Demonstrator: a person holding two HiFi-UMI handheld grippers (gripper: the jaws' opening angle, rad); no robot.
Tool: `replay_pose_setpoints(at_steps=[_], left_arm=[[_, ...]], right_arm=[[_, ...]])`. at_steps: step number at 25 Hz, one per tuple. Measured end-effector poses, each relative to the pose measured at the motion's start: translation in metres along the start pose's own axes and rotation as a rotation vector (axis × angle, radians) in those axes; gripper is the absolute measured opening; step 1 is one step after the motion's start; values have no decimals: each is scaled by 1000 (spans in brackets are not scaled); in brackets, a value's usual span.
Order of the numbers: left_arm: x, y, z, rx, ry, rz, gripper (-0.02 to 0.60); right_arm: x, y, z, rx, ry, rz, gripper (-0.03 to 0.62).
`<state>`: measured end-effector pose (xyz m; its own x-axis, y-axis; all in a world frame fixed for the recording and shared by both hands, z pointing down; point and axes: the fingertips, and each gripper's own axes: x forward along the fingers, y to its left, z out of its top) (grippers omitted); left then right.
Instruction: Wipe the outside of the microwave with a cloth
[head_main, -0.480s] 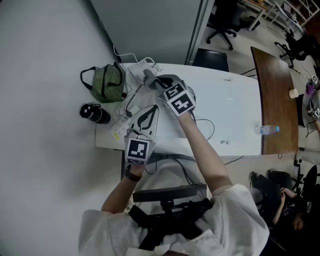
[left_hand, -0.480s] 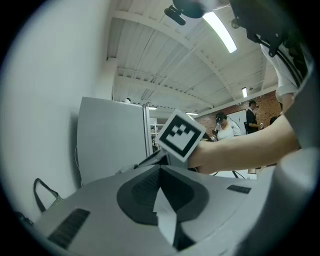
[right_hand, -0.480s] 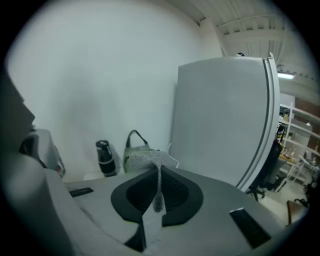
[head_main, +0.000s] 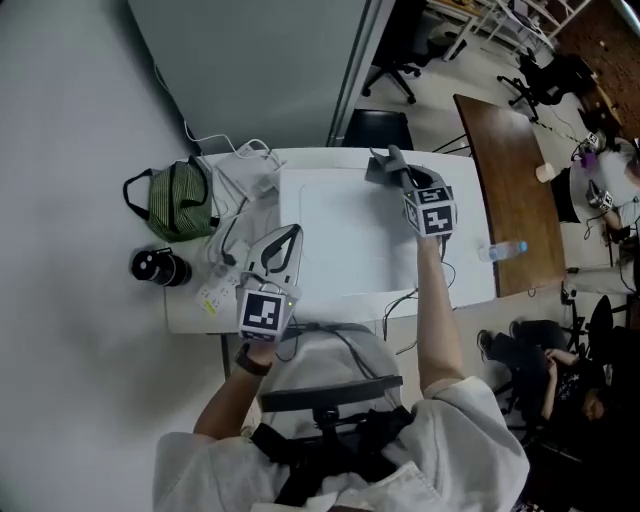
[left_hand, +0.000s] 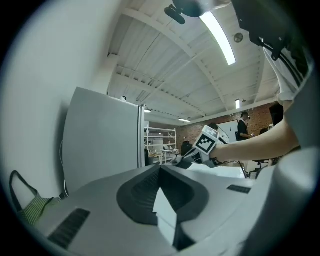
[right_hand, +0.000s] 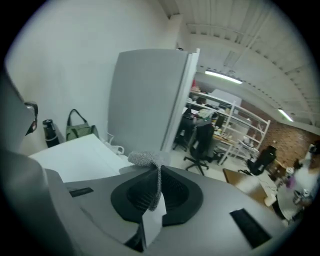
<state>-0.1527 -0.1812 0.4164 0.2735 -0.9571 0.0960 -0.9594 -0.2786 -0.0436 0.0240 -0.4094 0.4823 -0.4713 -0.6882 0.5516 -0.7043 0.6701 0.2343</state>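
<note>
Both jaws of my right gripper are clamped on the grey cloth, whose bunched end pokes out past the tips. The cloth sits over the far right corner of the white microwave; I cannot tell whether it presses on the top. My left gripper is closed on nothing and hovers by the microwave's left edge, well apart from the cloth. A green striped bag and a black flask stand further left.

The bag and flask lie left of the microwave, the cloth at its far right corner.
</note>
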Motion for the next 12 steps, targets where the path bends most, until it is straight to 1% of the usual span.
replay_pose_setpoints(at_steps=[2,4,7,8,9,10,12], left_arm=[[4,-1,-4,-6,11,-22,28],[6,-3,-6,-27,1,-46,28],[8,-5,-6,-34,-4,-66,28],[8,-4,-8,-28,1,-68,28],[8,-4,-9,-20,6,-69,28],[8,-3,-10,-12,12,-69,28],[6,-1,-12,-9,22,-70,28]], right_arm=[[-20,-49,-30,60,25,-103,20],[-47,-97,-60,110,49,-212,20],[-88,-156,-90,173,69,-365,20],[-96,-166,-95,186,74,-391,20],[-100,-171,-98,192,79,-401,20],[-99,-168,-99,191,83,-394,20],[-91,-148,-96,166,90,-352,20]])
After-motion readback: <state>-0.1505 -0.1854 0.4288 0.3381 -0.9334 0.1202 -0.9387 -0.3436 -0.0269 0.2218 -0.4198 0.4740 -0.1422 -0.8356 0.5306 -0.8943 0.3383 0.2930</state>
